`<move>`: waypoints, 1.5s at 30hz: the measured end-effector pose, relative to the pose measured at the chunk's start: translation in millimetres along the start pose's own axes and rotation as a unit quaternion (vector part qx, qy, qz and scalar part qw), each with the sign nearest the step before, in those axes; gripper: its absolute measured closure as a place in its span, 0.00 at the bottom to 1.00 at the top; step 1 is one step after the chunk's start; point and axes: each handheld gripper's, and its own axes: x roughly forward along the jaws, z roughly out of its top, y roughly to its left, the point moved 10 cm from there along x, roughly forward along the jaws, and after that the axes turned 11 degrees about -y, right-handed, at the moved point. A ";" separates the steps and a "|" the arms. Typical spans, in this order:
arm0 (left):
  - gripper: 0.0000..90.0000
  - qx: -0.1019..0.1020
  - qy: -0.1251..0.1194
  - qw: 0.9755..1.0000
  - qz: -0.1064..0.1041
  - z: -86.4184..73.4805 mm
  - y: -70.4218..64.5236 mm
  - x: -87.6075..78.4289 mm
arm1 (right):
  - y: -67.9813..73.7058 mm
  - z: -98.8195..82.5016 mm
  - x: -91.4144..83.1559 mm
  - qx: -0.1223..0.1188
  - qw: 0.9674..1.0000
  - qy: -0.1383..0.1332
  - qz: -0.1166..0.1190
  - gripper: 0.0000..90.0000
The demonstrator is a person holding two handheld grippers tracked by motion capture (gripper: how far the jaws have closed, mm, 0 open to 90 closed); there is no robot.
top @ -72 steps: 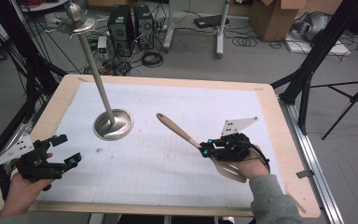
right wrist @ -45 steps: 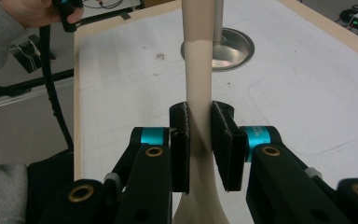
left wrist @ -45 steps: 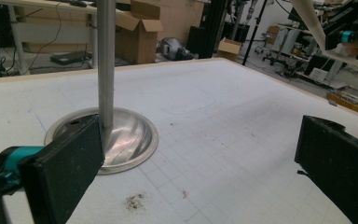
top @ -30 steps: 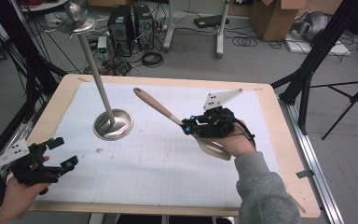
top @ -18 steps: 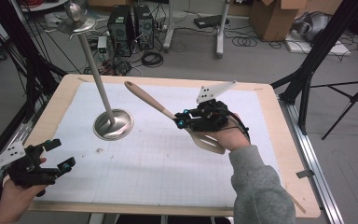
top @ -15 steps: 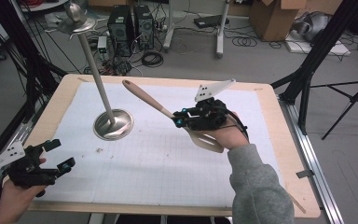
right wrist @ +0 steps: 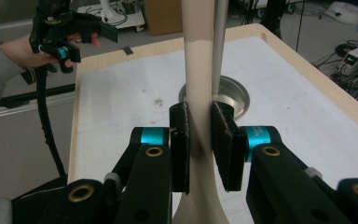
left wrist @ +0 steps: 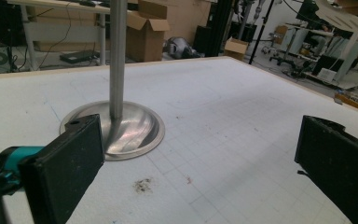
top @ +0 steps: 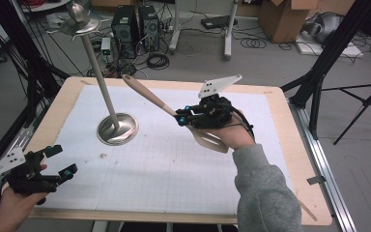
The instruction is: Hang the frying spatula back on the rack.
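Note:
A pale wooden spatula [top: 149,96] slants up over the table, its handle end reaching toward the metal stand's pole [top: 98,79]. My right gripper [top: 179,119] is shut on its handle; the right gripper view has the two pads [right wrist: 179,140] clamping the spatula [right wrist: 198,84] with the pole just behind it. The broad blade [top: 211,142] lies under the person's hand. The stand's round base [top: 117,128] rests on the white mat. My left gripper [top: 60,161] hovers open at the near left corner, its jaws wide apart with nothing between them, and the stand's base [left wrist: 130,130] lies ahead of it.
The wooden table rim [top: 294,145] frames the white gridded mat [top: 174,169]. A small dark smudge [top: 102,155] marks the mat near the base. A metal dish [top: 79,21] tops the pole. Tripod legs and cables crowd the floor beyond.
My right gripper has carried the spatula up and to the left, away from the near right of the mat, bringing the handle tip close to the pole. The left gripper has stayed put.

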 end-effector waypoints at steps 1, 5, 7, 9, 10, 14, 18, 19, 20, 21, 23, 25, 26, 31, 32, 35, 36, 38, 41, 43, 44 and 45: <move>0.02 0.001 0.002 1.000 0.000 -0.4 0.3 0.0 | -0.4 1.9 0.6 -0.001 1.000 -0.001 0.000 0.87; 0.02 0.000 0.004 1.000 0.000 -1.5 1.1 0.0 | -1.8 10.9 2.6 -0.006 1.000 0.001 -0.004 0.87; 0.02 0.000 0.005 1.000 0.000 -1.7 1.3 0.0 | -1.6 13.3 3.1 -0.008 1.000 0.001 -0.004 0.87; 0.02 0.000 0.004 1.000 -0.001 -1.6 1.6 0.0 | -0.5 18.0 4.8 -0.012 1.000 -0.001 -0.002 0.87; 0.02 0.000 0.004 1.000 -0.001 -1.6 1.6 0.1 | 0.0 19.3 5.4 -0.012 1.000 -0.002 -0.001 0.87; 0.02 -0.001 0.005 1.000 -0.003 -2.0 0.8 0.6 | 0.6 23.0 8.6 -0.016 1.000 -0.001 0.002 0.87; 0.02 -0.001 0.005 1.000 -0.003 -2.0 0.5 0.7 | 0.8 28.5 8.8 -0.018 1.000 0.001 0.003 0.87; 0.02 -0.001 0.003 1.000 -0.003 -2.0 0.3 0.9 | 0.8 32.3 8.0 -0.020 1.000 -0.003 0.005 0.87; 0.02 -0.001 0.003 1.000 -0.003 -2.0 0.3 0.9 | 0.7 33.5 7.7 -0.019 1.000 -0.004 0.004 0.87; 0.02 -0.002 0.002 1.000 -0.003 -1.9 0.1 0.9 | 0.8 35.2 7.4 -0.019 1.000 -0.005 0.005 0.87; 0.02 -0.001 0.003 1.000 -0.003 -2.0 0.1 0.7 | 0.7 38.0 7.1 -0.021 1.000 -0.007 0.006 0.87; 0.02 -0.001 0.003 1.000 -0.003 -2.2 0.0 0.8 | 0.6 40.7 6.7 -0.021 1.000 -0.008 0.007 0.87; 0.02 -0.001 0.003 1.000 -0.003 -2.2 0.0 0.8 | 0.6 40.7 6.7 -0.021 1.000 -0.008 0.007 0.87; 0.02 0.000 0.001 1.000 -0.004 -1.7 -0.6 1.0 | -2.3 50.0 5.2 -0.022 1.000 -0.014 0.005 0.87; 0.02 0.000 0.000 1.000 -0.004 -1.2 -0.7 1.0 | -2.3 50.0 5.2 -0.022 1.000 -0.014 0.005 0.87; 0.02 -0.001 -0.002 1.000 -0.007 -0.6 -1.5 0.9 | -5.7 53.1 4.4 -0.021 1.000 -0.017 0.002 0.87; 0.02 -0.003 0.000 1.000 -0.005 -1.6 -0.9 0.9 | -8.1 54.1 4.7 -0.020 1.000 -0.017 0.001 0.87; 0.02 -0.004 0.002 1.000 -0.007 -2.3 -0.6 0.9 | -9.3 54.8 5.1 -0.020 1.000 -0.019 0.000 0.87; 0.02 -0.006 0.003 1.000 -0.005 -3.3 0.1 1.1 | -10.8 56.8 6.7 -0.018 1.000 -0.020 0.000 0.87; 0.02 -0.007 0.002 1.000 -0.006 -3.5 0.2 1.4 | -11.9 58.9 8.3 -0.018 1.000 -0.019 -0.002 0.87; 0.02 -0.008 0.002 1.000 -0.006 -3.5 0.2 1.3 | -12.4 59.7 8.7 -0.018 1.000 -0.020 -0.003 0.87; 0.02 -0.008 0.002 1.000 -0.006 -3.6 0.5 1.1 | -13.6 62.1 10.0 -0.019 1.000 -0.022 -0.004 0.87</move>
